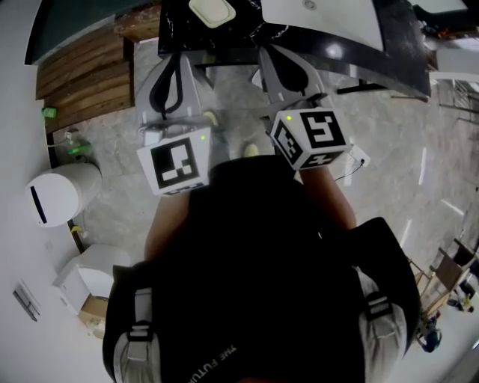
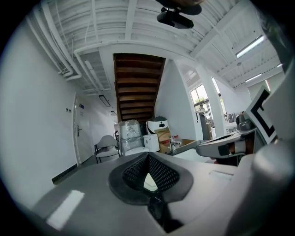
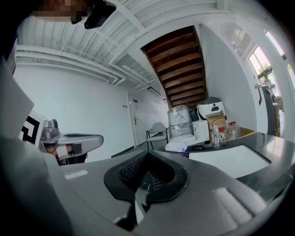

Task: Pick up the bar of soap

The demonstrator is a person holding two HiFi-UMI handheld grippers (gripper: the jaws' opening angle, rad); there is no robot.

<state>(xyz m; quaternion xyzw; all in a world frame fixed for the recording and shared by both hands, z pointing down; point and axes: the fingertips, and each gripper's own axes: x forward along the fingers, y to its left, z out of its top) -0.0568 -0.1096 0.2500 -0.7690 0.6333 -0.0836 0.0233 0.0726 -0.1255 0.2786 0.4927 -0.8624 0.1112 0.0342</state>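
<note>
Dark counter (image 1: 224, 41) ahead, both tools empty and short of it.
I hold the left gripper (image 2: 148, 177) and right gripper (image 3: 146, 179) closed on nothing, nearly level and side by side, ready for the reach, I judge. The soap (image 1: 212, 10) lies flat on the counter beyond the left one. It looks near-square and frame-clipped, so I cannot tell its long axis.

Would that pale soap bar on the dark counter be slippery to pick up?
The bar of soap looks smooth with rounded corners, so it may slip when squeezed. It seems flat and solid, so probably stiff, unlikely to roll.
</note>
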